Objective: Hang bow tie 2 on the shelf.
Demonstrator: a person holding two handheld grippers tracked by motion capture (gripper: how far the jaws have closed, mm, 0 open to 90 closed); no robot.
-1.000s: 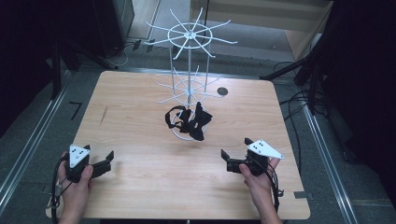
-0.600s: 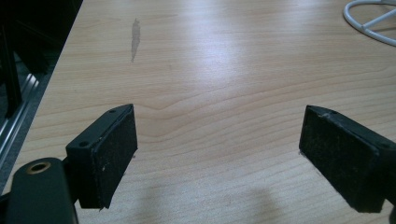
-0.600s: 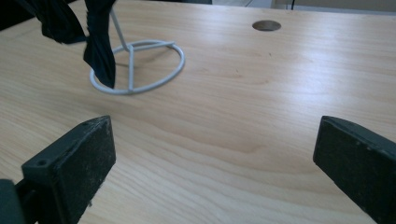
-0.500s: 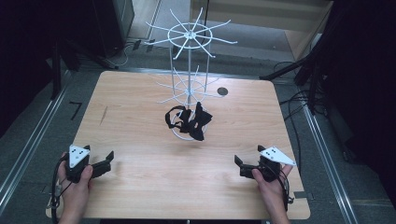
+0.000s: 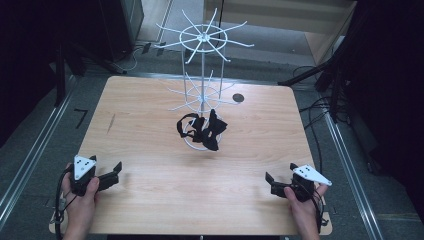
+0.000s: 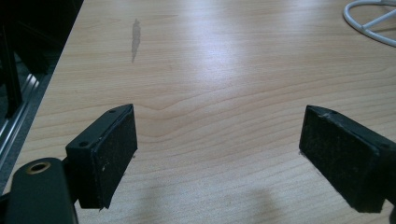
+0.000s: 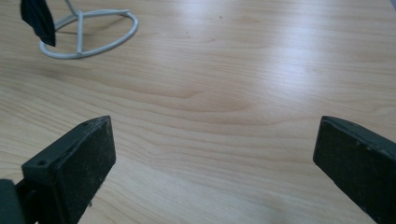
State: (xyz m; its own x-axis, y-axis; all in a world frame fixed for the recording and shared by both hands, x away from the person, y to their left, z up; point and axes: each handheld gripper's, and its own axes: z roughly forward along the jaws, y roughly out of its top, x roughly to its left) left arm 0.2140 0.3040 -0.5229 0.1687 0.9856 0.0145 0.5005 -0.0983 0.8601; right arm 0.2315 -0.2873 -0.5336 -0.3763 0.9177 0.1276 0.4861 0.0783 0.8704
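Note:
A white wire rack [image 5: 202, 65] with two tiers of spokes stands at the middle of the wooden table [image 5: 150, 130]. A black bow tie [image 5: 206, 130] hangs low on it, just above its ring base. My left gripper [image 5: 106, 165] rests near the front left corner, open and empty; in the left gripper view its jaws [image 6: 219, 158] stand wide apart over bare wood. My right gripper [image 5: 281, 173] sits near the front right corner, also open with nothing between its jaws [image 7: 210, 168]. The right gripper view shows the rack's ring base [image 7: 93, 35] and a tip of the bow tie [image 7: 37, 16] far ahead.
A small dark round mark [image 5: 238, 98] lies on the table behind the rack. A grey smudge [image 6: 135, 37] marks the wood at the left. Metal rails run along both sides of the table, and cables trail on the floor at the right.
My right gripper has drawn back to the right and toward the front edge of the table. The left gripper, rack and bow tie have stayed put.

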